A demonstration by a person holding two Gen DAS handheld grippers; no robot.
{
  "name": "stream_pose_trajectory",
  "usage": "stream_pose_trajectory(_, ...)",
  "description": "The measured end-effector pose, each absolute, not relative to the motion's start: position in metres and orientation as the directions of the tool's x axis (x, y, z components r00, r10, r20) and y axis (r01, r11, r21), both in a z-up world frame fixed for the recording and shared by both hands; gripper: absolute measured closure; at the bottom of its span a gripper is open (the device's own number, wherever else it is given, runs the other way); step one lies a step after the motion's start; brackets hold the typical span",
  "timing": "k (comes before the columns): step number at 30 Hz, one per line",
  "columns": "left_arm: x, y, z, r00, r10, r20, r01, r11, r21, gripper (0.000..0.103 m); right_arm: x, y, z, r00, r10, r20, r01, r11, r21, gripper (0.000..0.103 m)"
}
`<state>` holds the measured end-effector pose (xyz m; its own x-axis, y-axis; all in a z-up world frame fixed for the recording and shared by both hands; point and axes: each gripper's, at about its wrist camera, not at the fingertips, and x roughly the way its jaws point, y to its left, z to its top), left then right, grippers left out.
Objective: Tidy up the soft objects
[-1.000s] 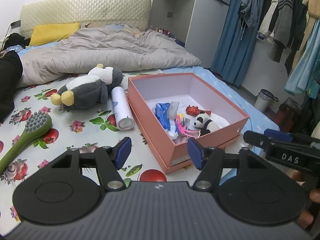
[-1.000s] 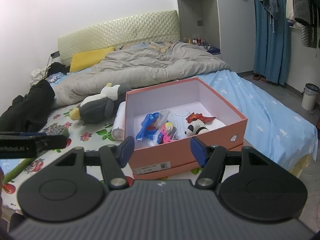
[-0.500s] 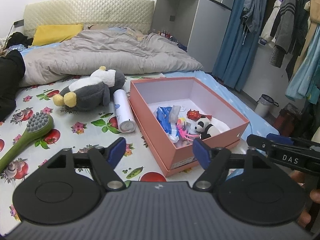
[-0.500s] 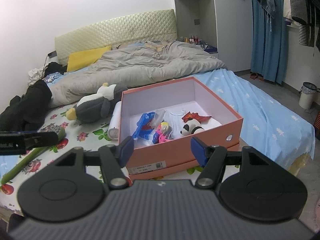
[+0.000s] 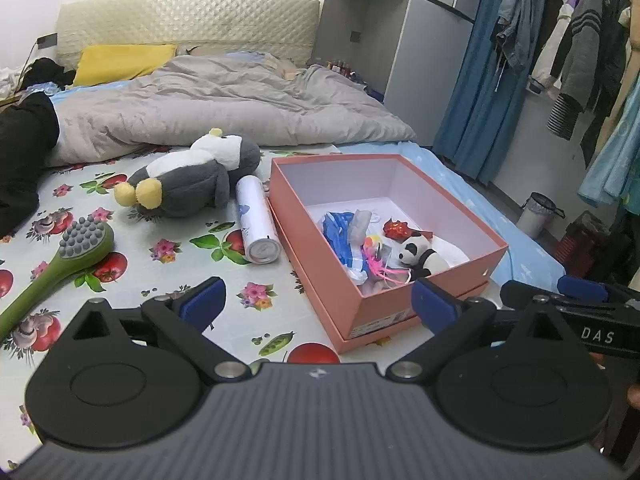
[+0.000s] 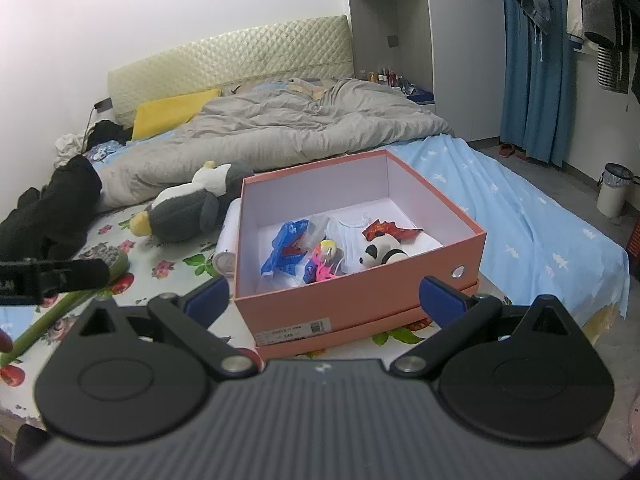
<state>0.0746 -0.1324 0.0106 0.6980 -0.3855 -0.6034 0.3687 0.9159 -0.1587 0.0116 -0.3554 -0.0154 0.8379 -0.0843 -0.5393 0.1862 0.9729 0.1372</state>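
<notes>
Tongs: left tongs [image 5: 316, 304] and right tongs [image 6: 325, 295] just opened wide, empty.
Penguin [image 5: 188, 178]: on bed, beyond left tongs, left of box.
Box [image 5: 404, 312]: holds panda [image 5: 418, 254], small items.

Matt cardboard box [image 5: 404, 308], fuzzy plush penguin [image 5: 188, 184], glossy printed sheet [image 5: 160, 280], crumpled grey cloth duvet [image 5: 224, 108].

Left claw [image 5: 316, 302]: black linkage arms, blue pads on fingertips [image 5: 202, 303]. Two round black discs at arm bases, each with shallow circular recess. Silver pivot screws at inner joints, smaller screws at outer joints. Triangular cut-outs in outer arms. Grey ribbed housing below, small white logo at top centre.

Right claw [image 6: 325, 296]: identical build (same blue pads, silver screws, ribbed grey housing). White lettering "DAS" on its side, seen from left wrist view.
</notes>
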Motion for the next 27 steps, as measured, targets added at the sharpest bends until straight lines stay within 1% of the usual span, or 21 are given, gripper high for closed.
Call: stream_pose_trajectory(27,0.076,-0.121,0.011,0.697,-0.362,-0.619,0.327,0.929,-0.176,0.001,0.013,-0.355,-0.018,0.831,-0.084,-0.550,0.186,0.974,0.132,0.000)
